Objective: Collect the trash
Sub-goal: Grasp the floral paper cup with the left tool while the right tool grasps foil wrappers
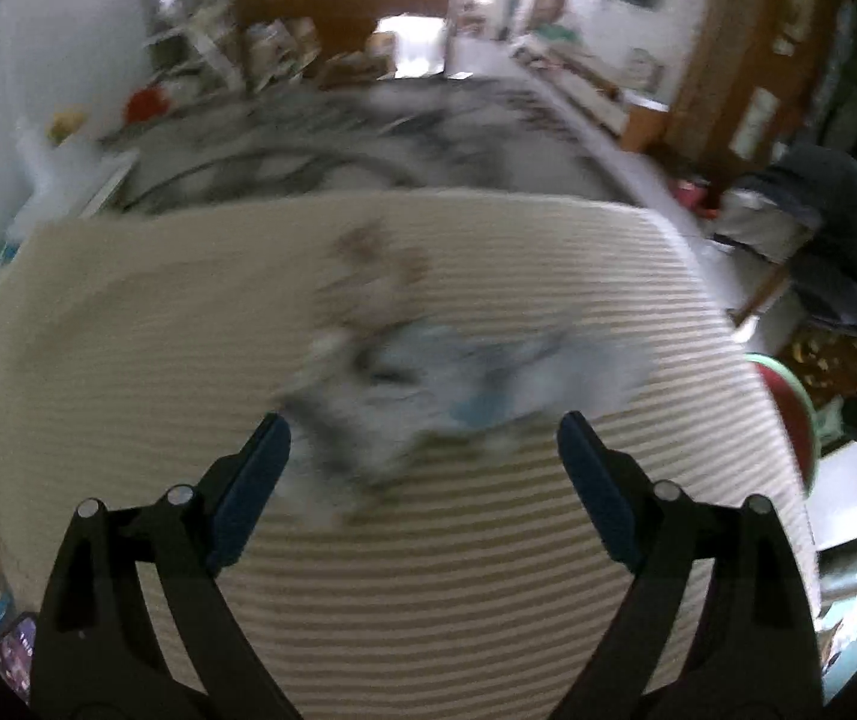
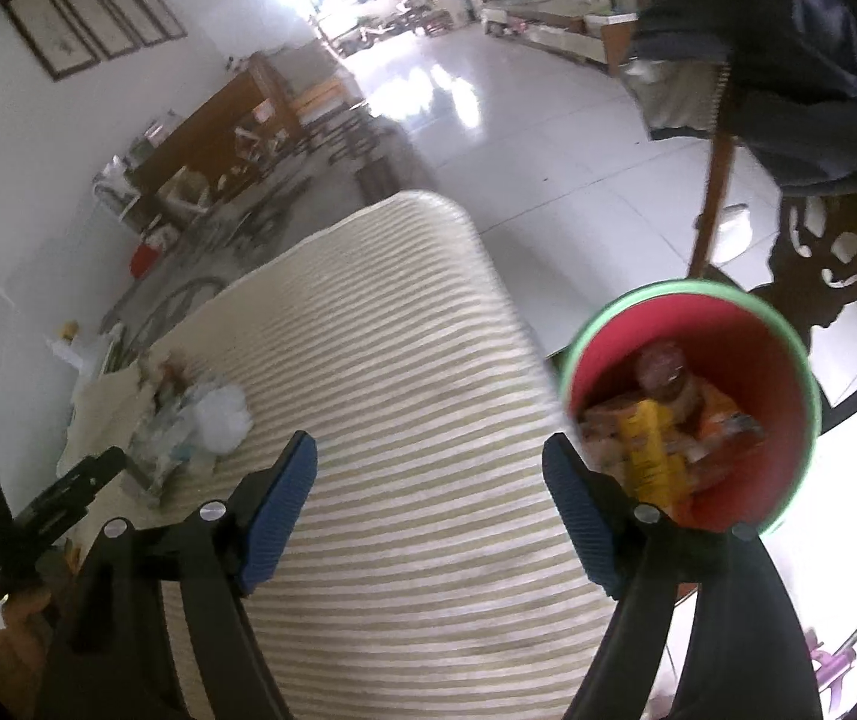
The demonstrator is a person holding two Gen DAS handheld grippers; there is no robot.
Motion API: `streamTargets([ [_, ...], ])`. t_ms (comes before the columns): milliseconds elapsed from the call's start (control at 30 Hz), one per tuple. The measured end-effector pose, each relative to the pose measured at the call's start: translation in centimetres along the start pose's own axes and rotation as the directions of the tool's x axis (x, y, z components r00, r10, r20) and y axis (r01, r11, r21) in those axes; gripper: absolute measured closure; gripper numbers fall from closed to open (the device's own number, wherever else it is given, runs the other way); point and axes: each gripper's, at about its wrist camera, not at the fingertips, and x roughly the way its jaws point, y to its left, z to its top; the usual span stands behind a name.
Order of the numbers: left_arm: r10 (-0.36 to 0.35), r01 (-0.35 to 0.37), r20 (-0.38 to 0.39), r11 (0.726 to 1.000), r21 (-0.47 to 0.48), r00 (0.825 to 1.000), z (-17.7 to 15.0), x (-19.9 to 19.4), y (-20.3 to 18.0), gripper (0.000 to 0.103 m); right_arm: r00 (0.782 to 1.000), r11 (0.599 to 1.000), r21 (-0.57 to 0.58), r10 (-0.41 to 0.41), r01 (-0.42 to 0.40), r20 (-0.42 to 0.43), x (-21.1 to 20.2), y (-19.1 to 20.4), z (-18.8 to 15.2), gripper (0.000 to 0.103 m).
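A heap of crumpled plastic wrappers and bags (image 2: 200, 420), the remaining trash, lies on the striped cloth (image 2: 404, 396) covering the counter; the left gripper (image 1: 422, 438) hangs just short of it, jaws wide and empty, though blur leaves it unclear how many pieces there are. The right gripper (image 2: 428, 468) stands over bare cloth, jaws wide, holding nothing; beside the counter's edge the red bin (image 2: 746, 324) already holds wrappers and a yellow box (image 2: 650, 450). A hurried pinch may catch the cloth, or scatter light scraps.
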Motion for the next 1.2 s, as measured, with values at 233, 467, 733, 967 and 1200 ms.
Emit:
streamTargets([
  [233,0.006,0.007,-0.118,0.994,0.108,0.993,-0.3,4.1,3.1,0.014,0.999,0.999,-0.049,0.000,-0.002,-0.049,2.3,5.7,-1.5,0.027],
  [467,-0.096,0.129,-0.215,0.982,0.140,0.972,-0.3,7.6,4.0,0.041,0.998,0.994,-0.111,0.006,-0.013,-0.066,4.0,11.0,-2.3,0.025],
  [733,-0.174,0.182,-0.157,0.982,0.038,0.972,-1.9,2.9,8.2,0.043,0.993,0.998,-0.001,0.068,-0.069,-0.098,7.2,13.0,-1.0,0.017],
  [967,-0.121,0.121,0.009,0.993,0.006,0.993,-2.6,-3.4,10.4,0.042,0.988,0.972,0.224,0.101,-0.072,-0.121,12.1,12.7,1.8,0.016],
  [1200,-0.080,0.081,0.134,0.997,-0.003,0.988,-2.3,-6.8,11.7,0.042,0.990,0.981,0.190,0.062,-0.038,-0.126,14.9,15.1,2.4,0.016],
])
